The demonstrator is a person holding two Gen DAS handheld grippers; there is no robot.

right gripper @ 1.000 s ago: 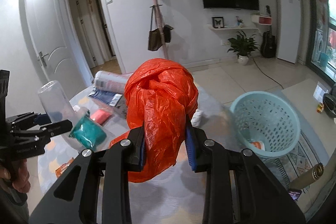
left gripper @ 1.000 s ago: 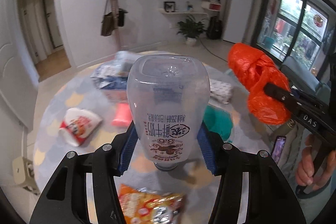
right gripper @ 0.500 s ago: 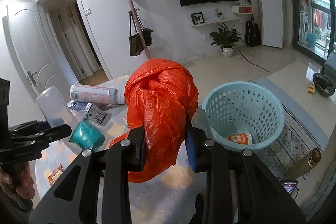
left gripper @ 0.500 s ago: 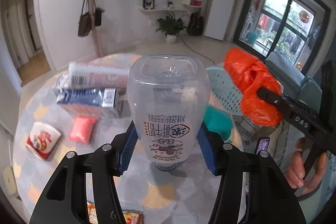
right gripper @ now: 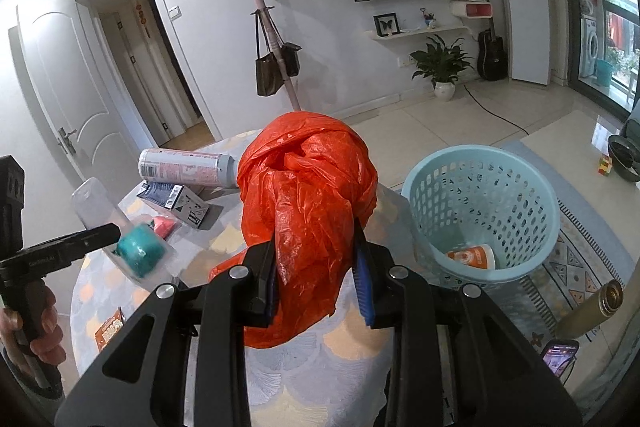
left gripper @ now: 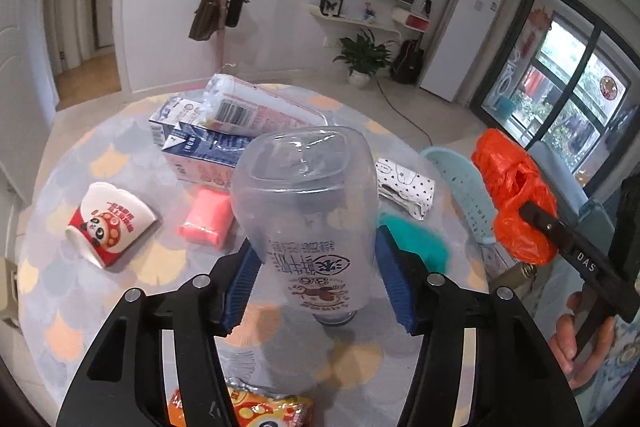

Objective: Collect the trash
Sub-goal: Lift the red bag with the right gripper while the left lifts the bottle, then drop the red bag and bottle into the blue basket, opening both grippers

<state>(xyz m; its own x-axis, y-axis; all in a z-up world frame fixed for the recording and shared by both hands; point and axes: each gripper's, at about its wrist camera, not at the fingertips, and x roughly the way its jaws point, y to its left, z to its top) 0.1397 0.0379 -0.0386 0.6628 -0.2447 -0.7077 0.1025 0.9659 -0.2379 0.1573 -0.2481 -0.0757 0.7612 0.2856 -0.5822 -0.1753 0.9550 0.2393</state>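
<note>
Round and covered in a scallop-patterned cloth, the table [left gripper: 72, 291] is my working surface, in a living room with a wall-mounted TV and a coat stand.

Starting at my fingers: my left gripper [left gripper: 320, 279] holds a clear plastic bottle [left gripper: 308, 211] upside down, blue pads pressed on its printed label, cap end toward the cloth. It looks empty — so light, thin-walled and slick. I judge the labelled waist the right place to hold it; squeeze harder and it may buckle or pop out. My right gripper [right gripper: 318, 269] is pinched narrow on a bunched orange plastic bag [right gripper: 308, 203]. That one is soft and weightless, with no shape of its own, and the loose tail hanging below the pads could snag. Holding it by the bunched middle seems safest.

Further out, the light-blue perforated basket [right gripper: 480, 211] stands on the floor just beside the table, with one orange paper cup [right gripper: 472, 255] already lying in it. Both held pieces sit above the table, not yet over the rim.

On the cloth I see more trash: a flattened red-and-white paper cup [left gripper: 110, 223], a pink packet [left gripper: 206, 219], a teal packet [right gripper: 140, 253], a blue carton [left gripper: 200, 147] with a white tube [left gripper: 256, 109] lying across it, a dotted wrapper [left gripper: 406, 189], and a snack bag [left gripper: 244, 409] at the near edge.
</note>
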